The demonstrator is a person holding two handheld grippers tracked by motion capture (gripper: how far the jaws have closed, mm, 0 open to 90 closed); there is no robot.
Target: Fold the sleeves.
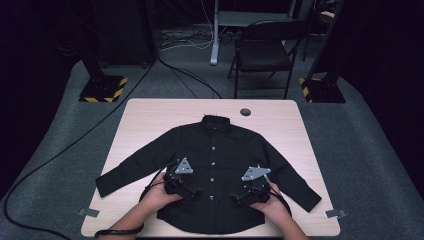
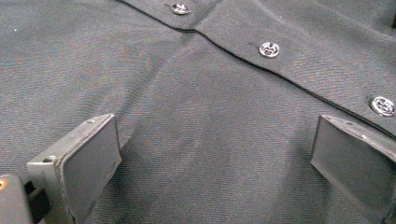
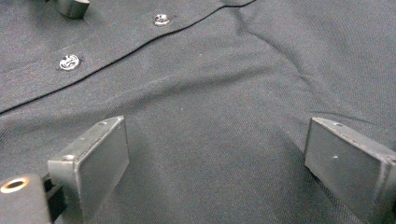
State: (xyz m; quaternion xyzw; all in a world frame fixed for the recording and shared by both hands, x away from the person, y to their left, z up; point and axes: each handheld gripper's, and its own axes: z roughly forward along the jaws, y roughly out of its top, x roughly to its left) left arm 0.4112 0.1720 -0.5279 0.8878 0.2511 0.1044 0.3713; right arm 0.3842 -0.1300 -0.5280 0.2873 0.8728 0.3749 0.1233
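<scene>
Left gripper (image 1: pixel 196 191) and right gripper (image 1: pixel 235 198) are both held wide apart, nothing clamped — each is poised over the black shirt (image 1: pixel 210 170), either side of its button placket (image 2: pixel 269 49). Shirt is laid flat, buttoned, sleeves spread, on the wooden table (image 1: pixel 145 112).

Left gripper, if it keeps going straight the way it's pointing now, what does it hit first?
Probably the black shirt itself: the left gripper stands open just over the fabric, angled toward the button placket. Whether its tips already touch the cloth is unclear.
</scene>
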